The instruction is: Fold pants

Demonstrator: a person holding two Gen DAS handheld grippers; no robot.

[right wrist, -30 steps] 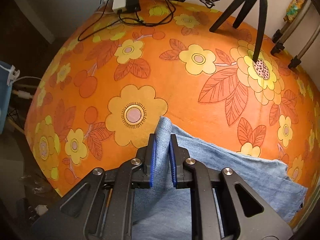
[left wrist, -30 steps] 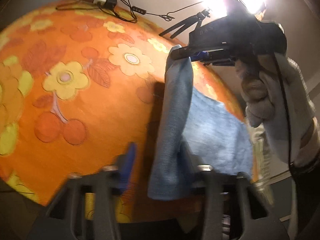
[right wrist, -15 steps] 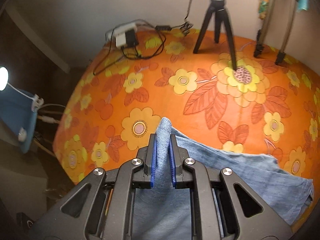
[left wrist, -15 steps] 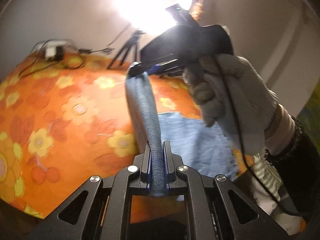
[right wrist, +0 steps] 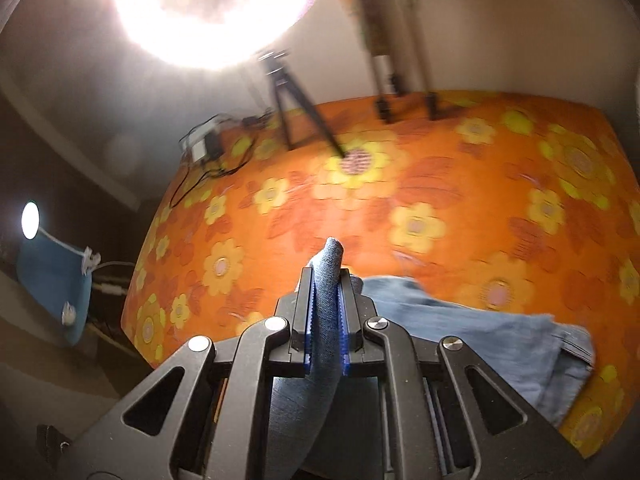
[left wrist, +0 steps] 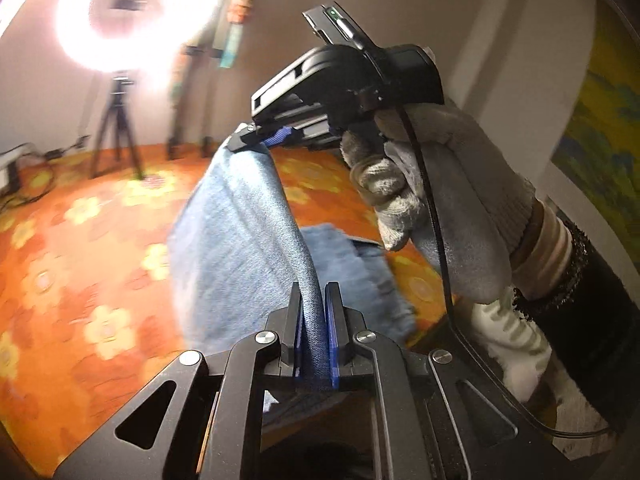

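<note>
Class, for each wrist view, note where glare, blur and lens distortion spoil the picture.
Left wrist view: ring light blows out the upper left; the floral cover is motion-smeared. Right wrist view: the same lamp glares at the top, tripods smear, and the fisheye bows the cover's edges; pants stay sharp.

My main light is a round white ring lamp (right wrist: pixel 212 8) that burns out to pure glare in both views, with a hazy halo spilling over the pale wall (left wrist: pixel 36 92). A small second lamp (right wrist: pixel 30 220) glows in the dim left corner of my right view. The orange flowered bedcover (right wrist: pixel 460 184) is warmly lit but smeared by motion blur, and the black tripod (left wrist: pixel 118 128) is soft as well. Only the near black gripper frames stay sharp. Both fisheye views bend strongly and darken toward the rim.
</note>
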